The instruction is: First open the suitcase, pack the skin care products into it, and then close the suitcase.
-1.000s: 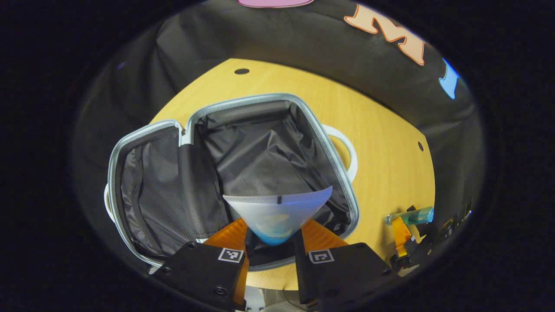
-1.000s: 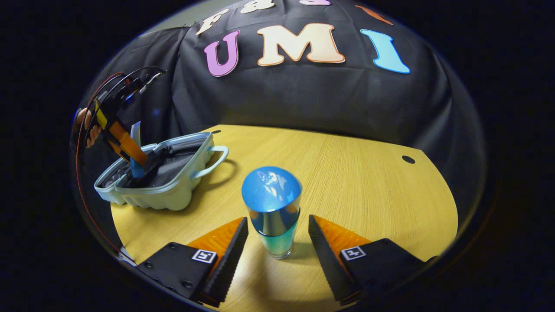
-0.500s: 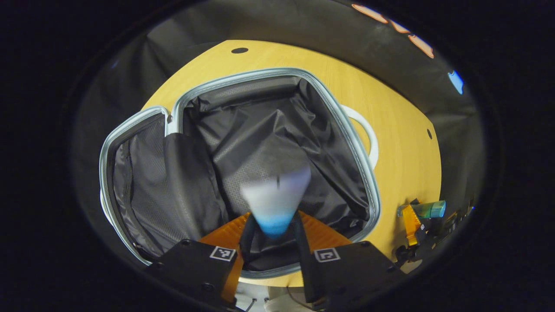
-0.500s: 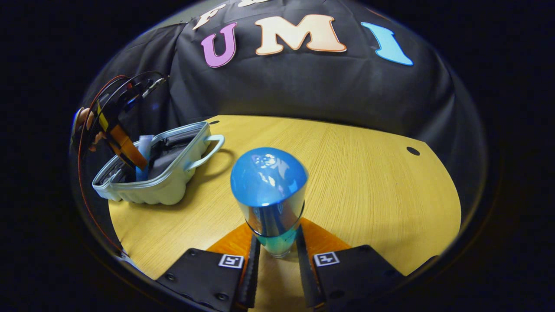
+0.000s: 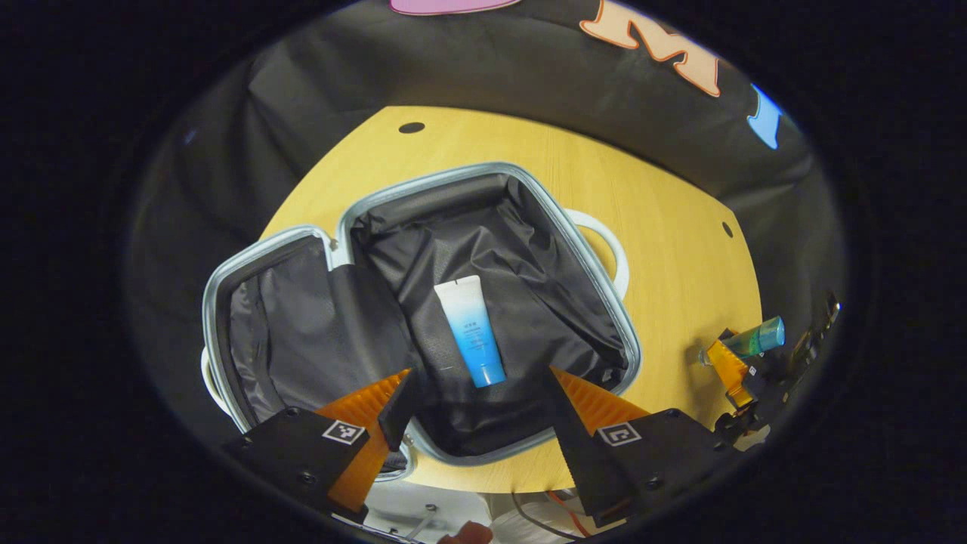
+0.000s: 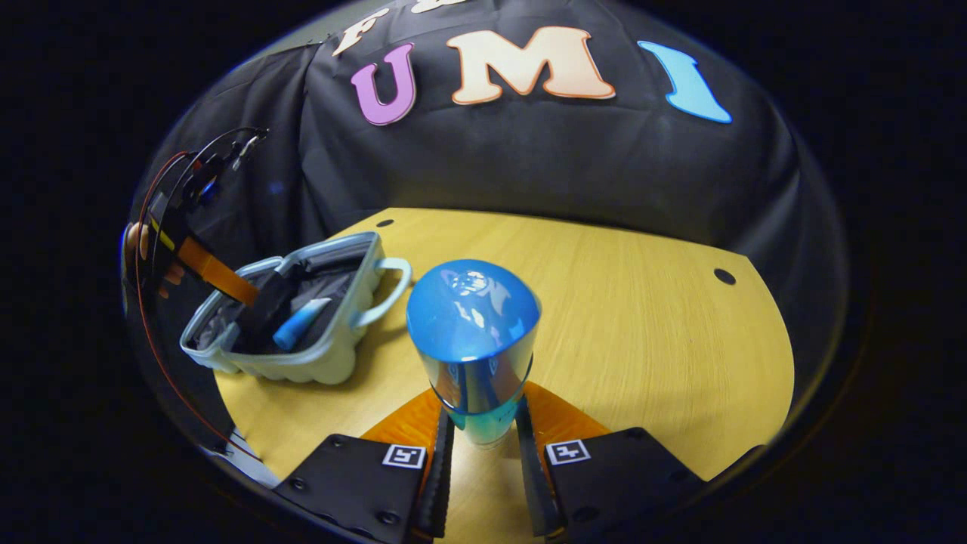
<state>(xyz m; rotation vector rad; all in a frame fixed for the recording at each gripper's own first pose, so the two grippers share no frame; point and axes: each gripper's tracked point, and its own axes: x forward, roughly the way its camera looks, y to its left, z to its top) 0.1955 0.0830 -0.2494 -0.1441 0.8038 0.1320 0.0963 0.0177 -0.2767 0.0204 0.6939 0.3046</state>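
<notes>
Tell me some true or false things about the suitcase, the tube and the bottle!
1. The suitcase lies open on the table. True.
2. The white and blue tube is pinched in the left tongs. False: it lies loose on the lining and those tongs are open.
3. The right tongs squeeze the blue-capped bottle. True.
4. The bottle lies inside the suitcase. False: it is upright, outside the case, over the table.

Inside the open suitcase [image 5: 483,317], a tube [image 5: 470,329] lies mid-compartment — bare lining on either side of it. Right of the suitcase, the table [image 6: 627,317] lies open — one bottle [image 6: 474,347] stands there.
</notes>
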